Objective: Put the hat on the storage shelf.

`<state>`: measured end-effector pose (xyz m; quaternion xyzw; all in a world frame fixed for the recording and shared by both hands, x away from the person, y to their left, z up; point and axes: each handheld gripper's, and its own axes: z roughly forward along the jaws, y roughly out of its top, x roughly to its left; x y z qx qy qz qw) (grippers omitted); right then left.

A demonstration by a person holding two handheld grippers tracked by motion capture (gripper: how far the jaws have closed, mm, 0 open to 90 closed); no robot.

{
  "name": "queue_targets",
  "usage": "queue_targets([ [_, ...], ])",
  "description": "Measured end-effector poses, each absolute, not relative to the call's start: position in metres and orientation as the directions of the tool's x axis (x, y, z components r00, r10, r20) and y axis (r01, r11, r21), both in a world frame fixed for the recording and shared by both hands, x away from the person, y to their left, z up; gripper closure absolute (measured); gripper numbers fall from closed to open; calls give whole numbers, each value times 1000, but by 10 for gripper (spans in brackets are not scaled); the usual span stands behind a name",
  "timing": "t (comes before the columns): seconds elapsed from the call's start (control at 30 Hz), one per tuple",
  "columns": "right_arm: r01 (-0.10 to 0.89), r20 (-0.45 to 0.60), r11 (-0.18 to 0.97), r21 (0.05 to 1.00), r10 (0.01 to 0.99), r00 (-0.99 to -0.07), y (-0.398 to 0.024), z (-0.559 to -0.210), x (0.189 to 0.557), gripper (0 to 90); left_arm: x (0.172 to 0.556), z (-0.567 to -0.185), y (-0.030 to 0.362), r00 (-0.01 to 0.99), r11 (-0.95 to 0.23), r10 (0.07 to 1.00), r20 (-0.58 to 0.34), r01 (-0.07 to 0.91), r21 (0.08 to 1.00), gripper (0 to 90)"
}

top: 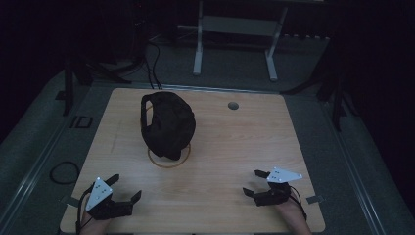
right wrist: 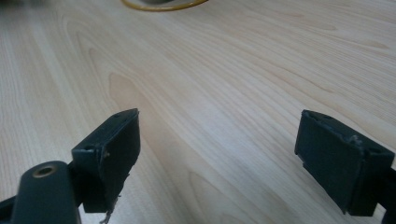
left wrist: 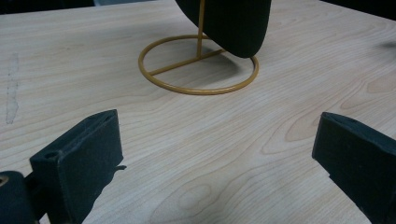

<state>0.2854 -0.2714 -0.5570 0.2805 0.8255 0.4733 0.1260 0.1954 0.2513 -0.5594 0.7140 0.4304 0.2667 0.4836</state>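
Note:
A black cap (top: pixel 167 124) hangs on a thin gold wire stand (top: pixel 169 157) with a round base, left of the table's middle. In the left gripper view the cap's lower edge (left wrist: pixel 229 23) hangs over the stand's ring (left wrist: pixel 198 70), well ahead of the jaws. My left gripper (top: pixel 125 188) rests at the near left corner, open and empty. At the near right my right gripper (top: pixel 254 182) is open too, holding nothing. Its view has a sliver of the gold ring (right wrist: pixel 163 5) at the top edge.
The light wooden table (top: pixel 235 147) has a round cable hole (top: pixel 233 105) at its back right. Behind it stands a white frame with two legs (top: pixel 235 44). Dark tripod legs (top: pixel 337 93) flank the table, and a cable loop (top: pixel 64 172) lies on the floor at left.

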Motion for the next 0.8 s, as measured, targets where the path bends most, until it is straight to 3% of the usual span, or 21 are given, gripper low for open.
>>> queue_targets([
  [0.8, 335, 41, 382, 861, 605, -795, -274, -557, 288, 144, 194, -561, 250, 489, -168, 872, -33, 363, 917, 20],
])
